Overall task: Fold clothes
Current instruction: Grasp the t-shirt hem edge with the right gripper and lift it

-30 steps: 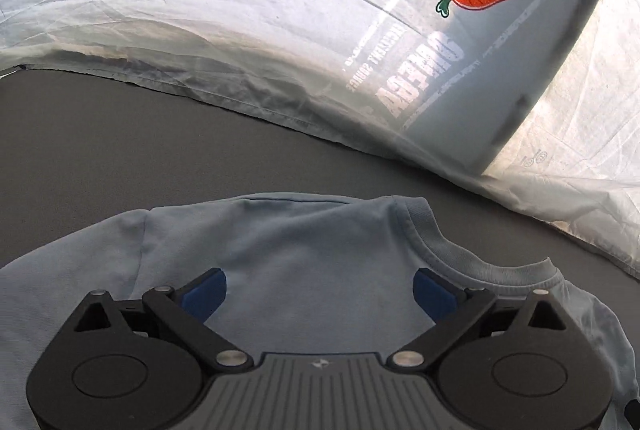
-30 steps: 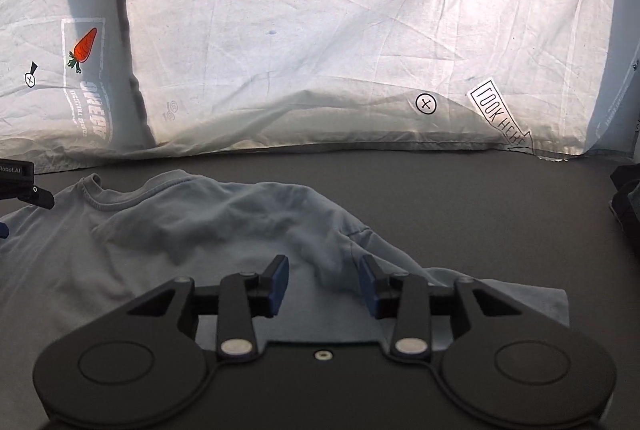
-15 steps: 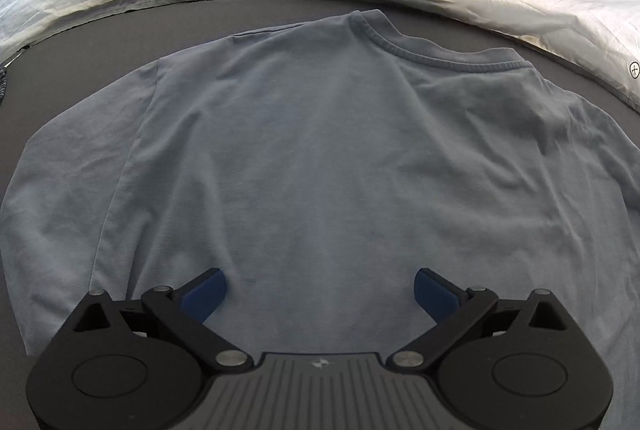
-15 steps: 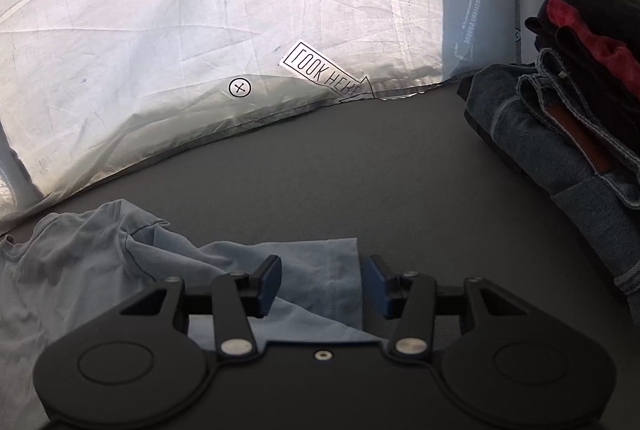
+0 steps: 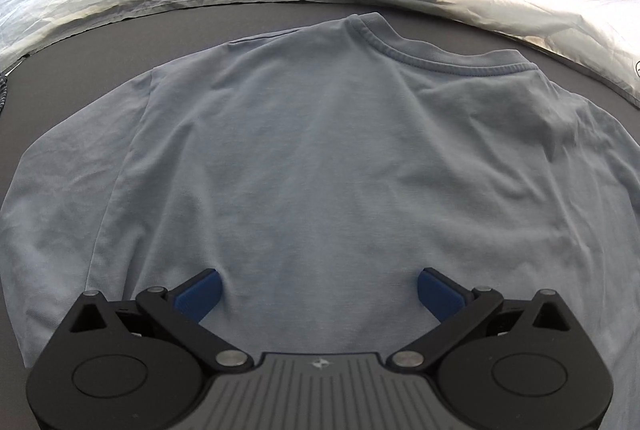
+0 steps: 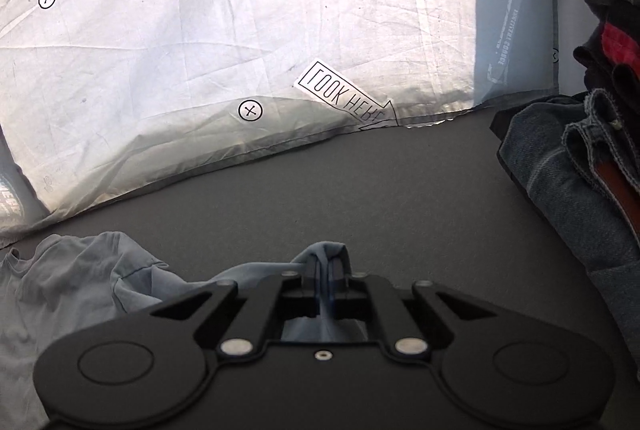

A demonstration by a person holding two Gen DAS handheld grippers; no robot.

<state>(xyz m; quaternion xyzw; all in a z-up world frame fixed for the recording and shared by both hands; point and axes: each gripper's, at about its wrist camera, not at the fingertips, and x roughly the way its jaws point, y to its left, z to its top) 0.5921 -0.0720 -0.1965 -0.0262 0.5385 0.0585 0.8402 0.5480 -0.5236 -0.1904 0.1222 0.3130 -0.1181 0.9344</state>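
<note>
left wrist view: my left gripper (image 5: 318, 293) spread wide over the pale blue cotton t-shirt (image 5: 320, 157), flat on dark grey mat (image 5: 100, 41). my right gripper (image 6: 326, 266) pinches its bunched edge.

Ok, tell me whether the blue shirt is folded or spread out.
Mostly spread: the shirt lies flat, collar away. The right gripper pinches one bunched edge.

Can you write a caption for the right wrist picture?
Right gripper jaws pinch the blue T-shirt beside piled jeans.
</note>
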